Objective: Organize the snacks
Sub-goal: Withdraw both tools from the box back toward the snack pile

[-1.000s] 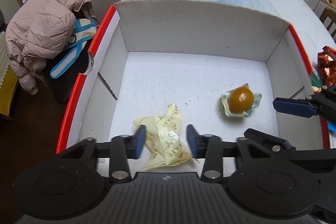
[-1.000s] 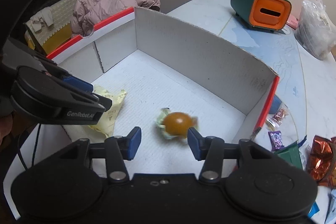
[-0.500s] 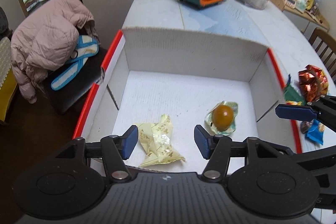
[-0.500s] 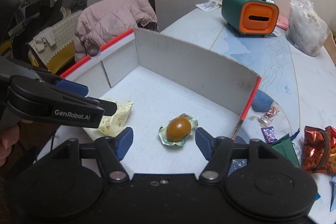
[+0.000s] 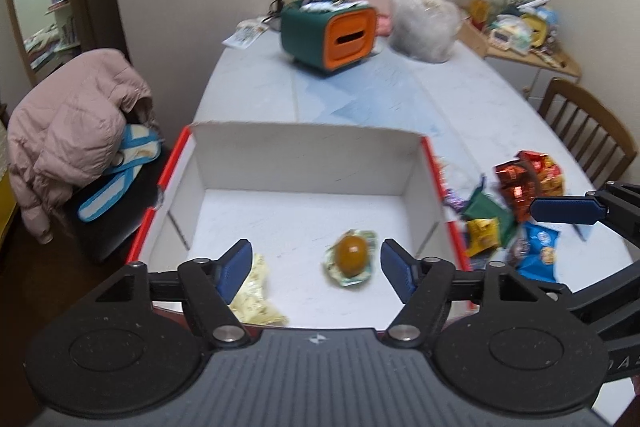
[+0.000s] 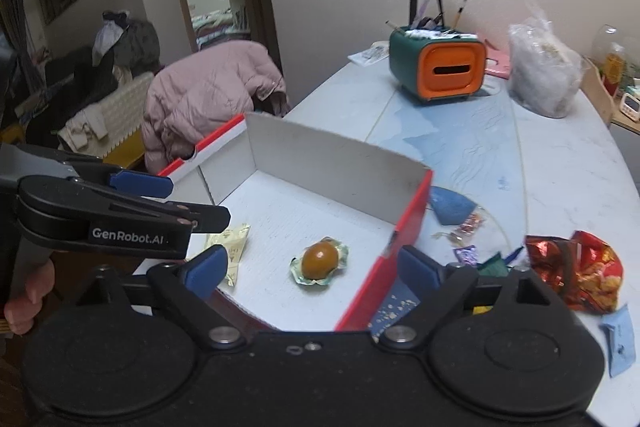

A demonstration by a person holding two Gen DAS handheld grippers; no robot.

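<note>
Snacks already sorted: two lie on the floor of the box [image 5: 304,163]. The egg [image 5: 351,254], a brown vacuum-packed one in a clear crinkled wrapper, sits right of centre; the yellow packet [image 5: 256,301] lies at the near left edge, partly hidden by the left gripper [image 5: 316,267].

Gripper state: both sets of fingers are opening and hold nothing. The left gripper hangs above the near edge of the box, with the egg seen through its gap but well below. The right gripper [image 6: 310,269] also hangs clear, its right finger over the red box wall.

Remaining stock: a loose pile [image 6: 576,267] of foil and plastic packets lies on the desk [image 6: 560,163] right of the box, including a red-orange foil bag [image 5: 528,179], a blue packet [image 5: 538,255] and small candies [image 6: 464,227].

Handling notes (judgement):
- All items look light.
- Foil bags are probably soft, air-filled and slippery. Take hold at a crimped seam or corner, not across the belly, to avoid crushing the contents.
- Flat packets lie close to the desk. Pinch a raised edge.
- The egg is firm but rounded and may roll. Grip across its short axis, through the wrapper.
</note>
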